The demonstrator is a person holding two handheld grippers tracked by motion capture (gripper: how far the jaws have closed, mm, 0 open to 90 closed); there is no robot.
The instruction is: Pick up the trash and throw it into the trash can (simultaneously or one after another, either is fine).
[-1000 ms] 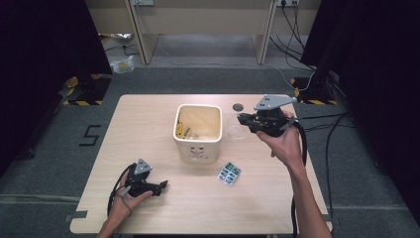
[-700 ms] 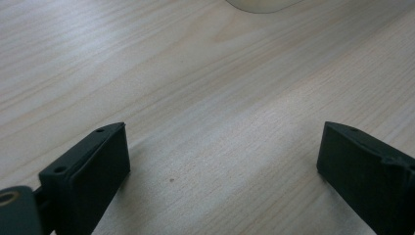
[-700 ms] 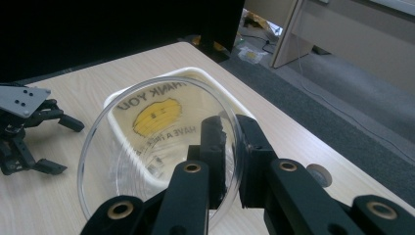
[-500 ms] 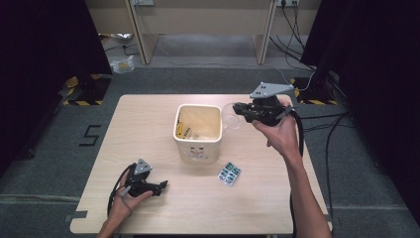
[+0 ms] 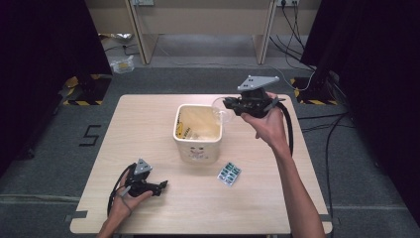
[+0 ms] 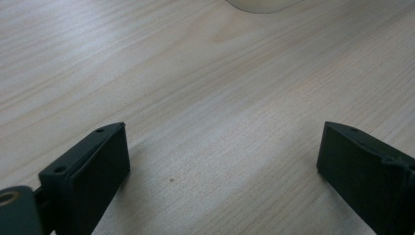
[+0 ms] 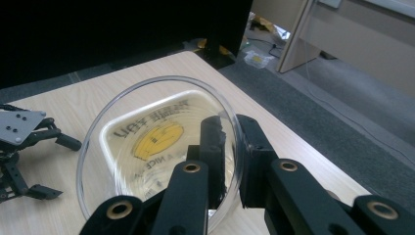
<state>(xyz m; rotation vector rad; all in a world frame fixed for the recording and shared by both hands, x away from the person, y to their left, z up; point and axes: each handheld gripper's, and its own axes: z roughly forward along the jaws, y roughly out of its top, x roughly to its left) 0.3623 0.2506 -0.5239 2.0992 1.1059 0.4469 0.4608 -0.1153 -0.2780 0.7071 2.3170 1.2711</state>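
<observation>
Right gripper [image 7: 227, 147]: jaws clamped on the rim of a clear, shallow round plastic bowl [image 7: 147, 147], held tilted in the air above the right edge of the cream square plastic bin [image 5: 198, 130] at the middle of the light wooden desk [image 5: 148, 114]. Left gripper [image 5: 157, 187]: resting near the desk's front left corner, jaws wide apart, nothing between them. A green blister pack [image 5: 229, 173] lies just beside the bin, front right.
</observation>
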